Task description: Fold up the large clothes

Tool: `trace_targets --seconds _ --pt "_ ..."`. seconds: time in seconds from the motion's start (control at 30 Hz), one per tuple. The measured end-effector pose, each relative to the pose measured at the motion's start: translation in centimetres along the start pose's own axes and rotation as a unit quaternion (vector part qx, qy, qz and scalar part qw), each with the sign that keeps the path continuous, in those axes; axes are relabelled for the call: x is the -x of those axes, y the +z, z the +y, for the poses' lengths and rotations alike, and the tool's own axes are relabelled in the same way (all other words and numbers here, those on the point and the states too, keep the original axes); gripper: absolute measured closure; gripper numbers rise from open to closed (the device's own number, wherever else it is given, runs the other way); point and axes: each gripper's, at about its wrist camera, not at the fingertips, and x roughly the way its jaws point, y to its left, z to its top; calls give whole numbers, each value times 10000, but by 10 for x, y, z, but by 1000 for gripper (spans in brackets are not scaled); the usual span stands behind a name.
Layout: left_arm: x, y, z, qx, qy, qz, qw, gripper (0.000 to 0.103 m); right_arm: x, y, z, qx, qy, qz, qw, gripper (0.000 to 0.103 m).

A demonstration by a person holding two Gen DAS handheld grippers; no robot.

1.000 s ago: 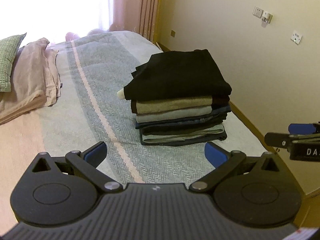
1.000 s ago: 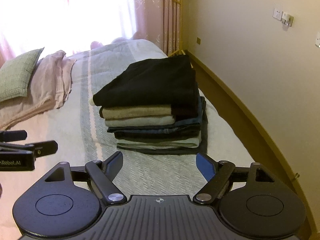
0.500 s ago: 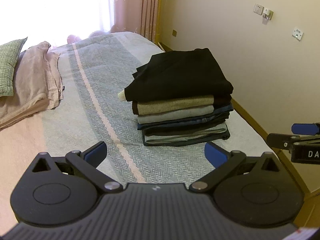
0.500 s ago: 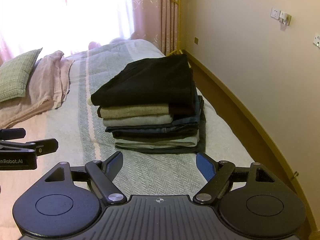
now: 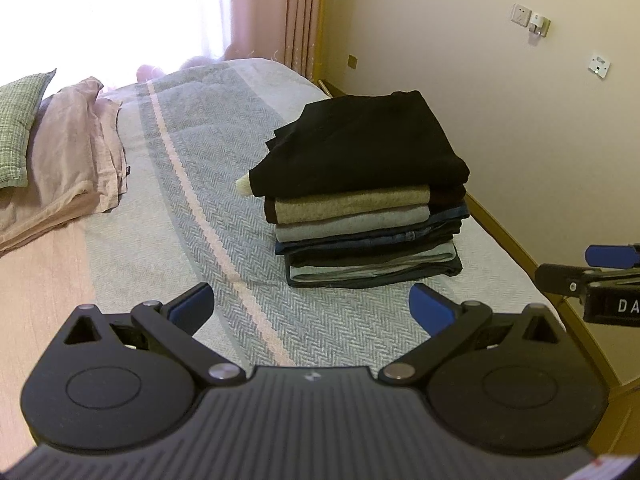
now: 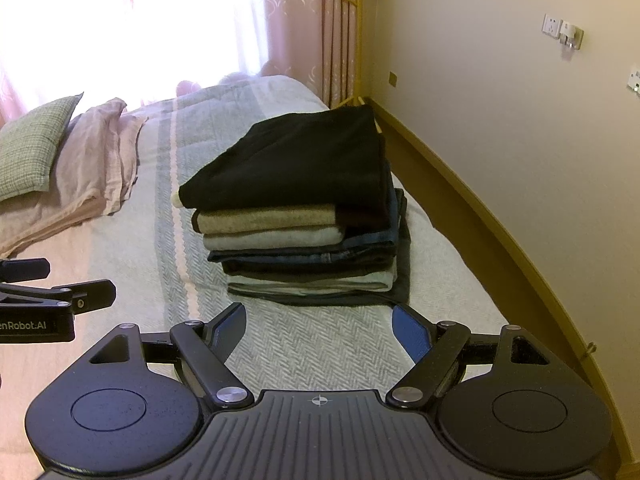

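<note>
Left wrist view: the left gripper hangs over the bed with fingers spread wide, holding nothing. Beside it, the right gripper is likewise spread and empty. Beyond both, a stack of folded clothes sits near the bed's wall-side edge, with pillows farther off.

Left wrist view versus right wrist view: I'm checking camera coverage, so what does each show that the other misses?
Only the left wrist view shows the right gripper from outside, at its right edge. Only the right wrist view shows the left gripper from outside, at its left edge. Both share the stack of folded clothes on the bed, the green pillow, the curtains and the wall sockets.
</note>
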Motion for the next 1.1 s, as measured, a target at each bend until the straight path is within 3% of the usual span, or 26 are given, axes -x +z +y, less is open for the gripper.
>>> trace_targets --seconds 1.1 --pt "-16 -1 -22 68 56 137 9999 1 -12 -1 -18 28 100 208 9997 26"
